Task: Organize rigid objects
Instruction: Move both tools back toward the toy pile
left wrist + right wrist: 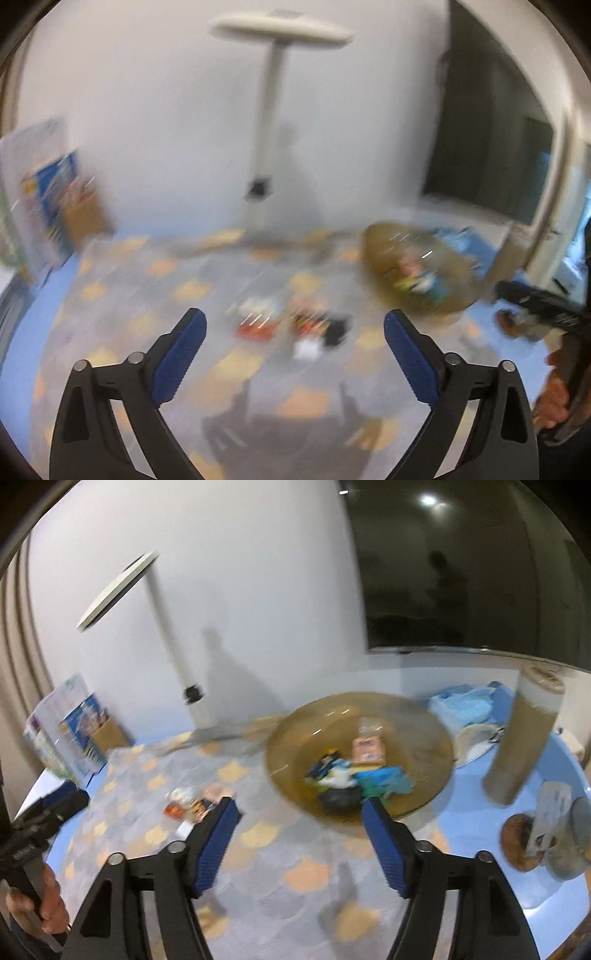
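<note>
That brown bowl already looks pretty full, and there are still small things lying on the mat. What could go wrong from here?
1. The brown bowl already holds a heap of items; another piece might slide off the pile or land outside.
2. The small items on the mat lie bunched together, so the open left gripper could nudge neighbours while taking one.
3. The tall cardboard tube stands upright beside the bowl; a sweep by the open right gripper might topple it.

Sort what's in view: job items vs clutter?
Job:
- amber bowl, small items already inside
- loose small items on the patterned mat
- both grippers, fingers open and empty

Lying about:
- cardboard tube
- lamp
- boxes
- plastic bags
</note>
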A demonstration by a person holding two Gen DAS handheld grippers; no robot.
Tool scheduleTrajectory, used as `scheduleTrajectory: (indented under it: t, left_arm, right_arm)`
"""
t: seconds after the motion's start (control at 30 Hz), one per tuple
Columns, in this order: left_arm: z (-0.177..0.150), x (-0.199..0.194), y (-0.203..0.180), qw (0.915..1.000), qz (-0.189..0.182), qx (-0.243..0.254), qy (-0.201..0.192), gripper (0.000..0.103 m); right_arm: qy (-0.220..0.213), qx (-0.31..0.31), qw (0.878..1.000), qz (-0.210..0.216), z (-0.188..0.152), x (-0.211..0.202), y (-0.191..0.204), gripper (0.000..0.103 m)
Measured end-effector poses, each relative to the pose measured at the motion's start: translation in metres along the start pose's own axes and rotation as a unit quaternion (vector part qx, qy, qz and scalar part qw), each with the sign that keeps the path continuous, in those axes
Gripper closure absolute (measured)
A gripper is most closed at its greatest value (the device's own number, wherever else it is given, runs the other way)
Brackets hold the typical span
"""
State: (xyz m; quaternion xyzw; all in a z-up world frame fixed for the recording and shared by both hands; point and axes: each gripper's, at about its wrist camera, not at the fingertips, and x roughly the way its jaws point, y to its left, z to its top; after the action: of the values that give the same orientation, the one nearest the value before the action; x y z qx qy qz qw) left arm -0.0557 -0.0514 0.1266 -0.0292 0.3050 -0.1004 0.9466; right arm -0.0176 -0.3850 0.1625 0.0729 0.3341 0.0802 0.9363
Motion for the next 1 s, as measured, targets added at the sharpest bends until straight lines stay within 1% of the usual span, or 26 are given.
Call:
scheduleTrajectory:
  t: [0.03,0.07,0.13,0.2,0.27,0.33,0.4,0.47,0.5,0.57,0.67,0.77,0.87,1.0]
  left_arm:
    - [-0.01,0.006,0.007,0.9998,0.012,-0.006,0.012,0.006]
    - [-0.019,0.011,0.013,0.9995,0.021,-0.012,0.022,0.006]
    - [-0.04,0.024,0.028,0.9977,0.041,-0.03,0.046,0.006]
    - [-0.054,0.036,0.039,0.9959,0.051,-0.04,0.062,0.006]
    - [-0.062,0.042,0.042,0.9954,0.057,-0.037,0.067,0.006]
    - [-0.068,0.046,0.042,0.995,0.07,-0.023,0.067,0.006]
    - [-0.074,0.052,0.039,0.9948,0.074,-0.013,0.068,0.006]
    - [-0.078,0.055,0.038,0.9939,0.072,-0.007,0.083,0.006]
    - [-0.078,0.057,0.038,0.994,0.067,-0.004,0.086,0.006]
    - [-0.077,0.057,0.038,0.9938,0.067,-0.005,0.089,0.006]
    - [-0.078,0.06,0.04,0.9931,0.062,-0.011,0.099,0.006]
    - [-0.079,0.059,0.04,0.9931,0.063,-0.013,0.098,0.006]
    - [-0.079,0.059,0.037,0.9931,0.065,-0.004,0.097,0.006]
    - [-0.079,0.056,0.027,0.9938,0.065,0.024,0.087,0.006]
  right_arm:
    - [0.009,-0.004,1.0,0.007,-0.009,0.005,0.008,0.023]
    - [0.019,-0.008,1.0,0.011,-0.016,0.011,0.014,0.023]
    - [0.056,-0.016,0.998,0.023,-0.039,0.032,0.029,0.023]
    - [0.08,-0.014,0.996,0.03,-0.058,0.05,0.036,0.023]
    - [0.094,-0.015,0.995,0.034,-0.076,0.065,0.04,0.023]
    - [0.104,-0.022,0.994,0.022,-0.09,0.078,0.043,0.023]
    - [0.11,-0.039,0.993,0.0,-0.101,0.088,0.045,0.023]
    - [0.122,-0.053,0.991,-0.019,-0.111,0.097,0.047,0.023]
    - [0.127,-0.055,0.99,-0.021,-0.111,0.1,0.048,0.023]
    - [0.117,-0.065,0.991,-0.018,-0.111,0.099,0.05,0.023]
    - [0.13,-0.084,0.987,-0.032,-0.113,0.107,0.056,0.023]
    - [0.128,-0.103,0.986,-0.037,-0.114,0.108,0.061,0.023]
    - [0.129,-0.106,0.985,-0.039,-0.113,0.11,0.062,0.023]
    - [0.13,-0.095,0.986,-0.032,-0.113,0.109,0.059,0.023]
